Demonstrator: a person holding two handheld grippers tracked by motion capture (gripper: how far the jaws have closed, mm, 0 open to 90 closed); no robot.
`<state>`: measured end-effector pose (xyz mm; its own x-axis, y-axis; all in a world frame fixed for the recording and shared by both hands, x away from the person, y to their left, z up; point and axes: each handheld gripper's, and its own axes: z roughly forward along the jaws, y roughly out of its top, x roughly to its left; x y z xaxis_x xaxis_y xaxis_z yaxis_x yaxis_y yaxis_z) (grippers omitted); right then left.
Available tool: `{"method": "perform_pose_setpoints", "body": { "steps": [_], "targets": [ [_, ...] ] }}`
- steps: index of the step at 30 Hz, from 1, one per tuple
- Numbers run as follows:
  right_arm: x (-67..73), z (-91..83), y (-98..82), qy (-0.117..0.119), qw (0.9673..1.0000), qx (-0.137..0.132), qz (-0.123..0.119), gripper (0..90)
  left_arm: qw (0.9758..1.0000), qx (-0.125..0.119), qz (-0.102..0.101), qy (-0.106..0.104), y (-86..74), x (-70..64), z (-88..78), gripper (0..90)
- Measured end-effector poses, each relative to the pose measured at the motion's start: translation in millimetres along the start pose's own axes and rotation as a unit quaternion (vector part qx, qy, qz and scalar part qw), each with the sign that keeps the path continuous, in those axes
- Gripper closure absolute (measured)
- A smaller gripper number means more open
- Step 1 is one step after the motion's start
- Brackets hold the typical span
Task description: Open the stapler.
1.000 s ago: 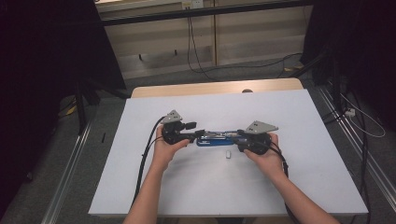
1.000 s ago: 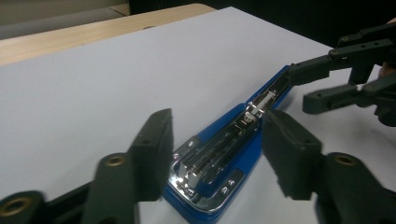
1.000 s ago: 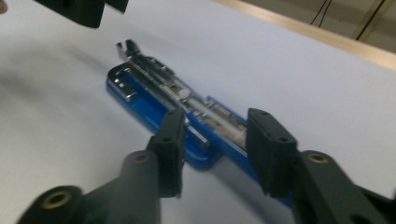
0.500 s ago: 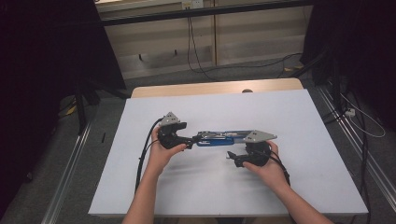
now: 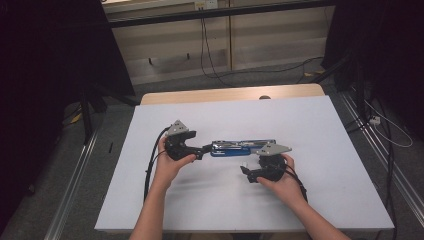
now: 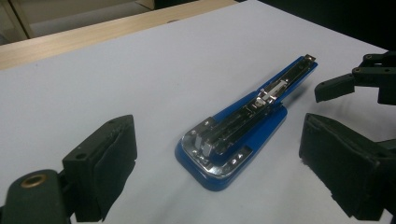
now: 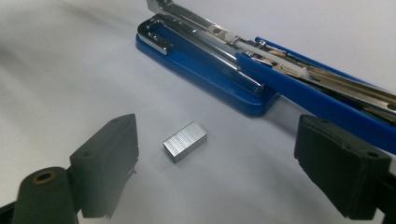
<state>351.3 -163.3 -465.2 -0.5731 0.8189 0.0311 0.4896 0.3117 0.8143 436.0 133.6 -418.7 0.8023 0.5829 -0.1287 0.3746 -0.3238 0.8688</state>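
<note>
the white table (image 5: 310,125) carries everything, and the work is set near its middle, well clear of all four edges. the blue stapler (image 5: 235,148) is laid open and flat there, its metal staple channel exposed upward and its long arm stretched toward the right edge. a second ago it was clamped at both ends; both sets of jaws have just been opening, and the stapler has been let go and left resting on the surface. the left gripper (image 5: 200,150) is held just beside the stapler's left end, jaws spread wide with nothing between them; in the left gripper view the stapler (image 6: 233,135) is seen lying ahead of the pads, apart from them. the right gripper (image 5: 248,175) has been brought away from the stapler toward the near edge, jaws likewise wide apart. in the right gripper view a small block of staples (image 7: 184,141) is seen lying on the table between the two pads, touched by neither, just beside the stapler's base (image 7: 205,70). the release is judged to clear the way for picking up the staples and loading them into the open channel.
</note>
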Motion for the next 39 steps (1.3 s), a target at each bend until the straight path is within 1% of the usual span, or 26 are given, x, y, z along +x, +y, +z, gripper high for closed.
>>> {"method": "perform_pose_setpoints", "body": {
  "steps": [2,3,4,5,6,7,8,9,10,11,12,13,15,16,19,21,22,27,28,31,34,35,37,38,39],
  "targets": [
    [0.2,0.5,-0.1,-0.001,1.0,0.003,0.0,15.0,1.0,0.0,-0.002,0.001,-0.1,-0.6,0.3,11.5],
    [0.3,0.8,0.0,-0.002,1.0,0.004,-0.001,15.9,1.0,0.004,0.003,0.002,0.0,0.0,0.2,11.5],
    [0.2,1.1,0.1,-0.004,1.0,0.006,0.002,18.5,1.0,0.003,0.001,-0.001,-0.6,-0.2,1.5,11.5],
    [0.2,1.1,0.1,-0.004,1.0,0.006,0.002,18.5,1.0,0.003,0.001,-0.001,-0.6,-0.2,1.5,11.5],
    [-0.1,1.4,0.2,-0.003,1.0,0.008,0.002,20.4,1.0,0.005,0.001,0.0,-0.9,-0.3,2.1,11.5],
    [-0.1,1.5,0.2,-0.003,1.0,0.009,0.002,24.2,1.0,0.006,0.0,0.0,-1.2,-0.5,2.6,11.5],
    [0.1,1.7,0.1,0.0,0.9999,0.013,0.0,30.8,1.0,0.007,0.001,-0.002,-1.4,-0.6,3.1,11.5],
    [0.1,1.7,0.1,0.0,0.9999,0.013,0.0,30.8,1.0,0.009,0.002,-0.003,-1.4,-0.7,3.4,11.5],
    [0.6,2.0,0.2,0.002,0.9999,0.015,-0.002,33.2,0.9999,0.01,0.003,-0.003,-1.4,-0.7,3.6,11.5],
    [1.3,2.6,0.4,0.005,0.9998,0.02,-0.006,38.8,0.9999,0.011,0.005,-0.002,-1.3,-1.1,3.8,11.5],
    [1.3,2.6,0.4,0.005,0.9998,0.02,-0.006,38.8,0.9999,0.011,0.005,-0.002,-1.3,-1.1,3.8,11.5],
    [1.8,2.9,0.4,0.01,0.9997,0.022,-0.008,43.3,0.9999,0.011,0.005,-0.002,-1.4,-1.1,3.8,11.5],
    [4.3,3.9,0.6,0.023,0.9993,0.028,-0.009,49.6,0.9999,0.01,0.002,-0.003,-2.1,-0.6,4.5,11.5],
    [4.3,3.9,0.6,0.023,0.9993,0.028,-0.009,49.6,0.9999,0.01,0.002,-0.003,-2.1,-0.6,4.5,11.4],
    [7.1,5.4,1.0,0.029,0.9988,0.036,-0.013,55.5,0.9999,0.014,0.003,-0.003,-2.4,0.4,4.4,11.4],
    [7.7,6.3,1.3,0.03,0.9987,0.038,-0.017,57.8,0.9999,0.012,0.001,-0.002,-2.3,0.5,4.0,11.4],
    [8.5,7.2,1.9,0.036,0.9984,0.041,-0.016,60.4,0.9999,0.012,0.002,-0.002,-2.0,0.8,3.1,11.4],
    [9.7,10.2,3.7,0.035,0.9984,0.041,-0.018,61.4,0.9999,0.011,-0.001,-0.001,-1.9,1.9,1.7,11.4],
    [10.5,11.7,4.7,0.031,0.9985,0.042,-0.02,63.5,1.0,0.009,-0.003,0.0,-2.0,1.9,1.7,11.4],
    [10.6,12.7,5.4,0.031,0.9984,0.042,-0.023,65.4,1.0,0.01,-0.001,-0.001,-1.9,2.5,1.3,11.4],
    [9.0,13.9,6.2,0.031,0.9985,0.041,-0.019,70.6,0.9999,0.011,-0.001,-0.001,-2.1,2.2,1.9,11.5],
    [7.8,14.4,6.5,0.029,0.9986,0.04,-0.017,74.8,0.9999,0.011,0.0,-0.002,-2.2,2.1,2.3,11.4],
    [7.3,14.5,6.5,0.029,0.9987,0.04,-0.016,76.1,0.9999,0.015,0.002,-0.002,-2.2,1.7,2.2,11.4],
    [5.9,14.2,6.5,0.032,0.9985,0.04,-0.018,78.7,0.9999,0.015,0.003,-0.002,-2.0,1.7,1.7,11.4],
    [5.9,14.2,6.5,0.032,0.9985,0.04,-0.018,78.7,0.9999,0.015,0.003,-0.002,-2.0,1.7,1.7,11.4]
  ]
}}
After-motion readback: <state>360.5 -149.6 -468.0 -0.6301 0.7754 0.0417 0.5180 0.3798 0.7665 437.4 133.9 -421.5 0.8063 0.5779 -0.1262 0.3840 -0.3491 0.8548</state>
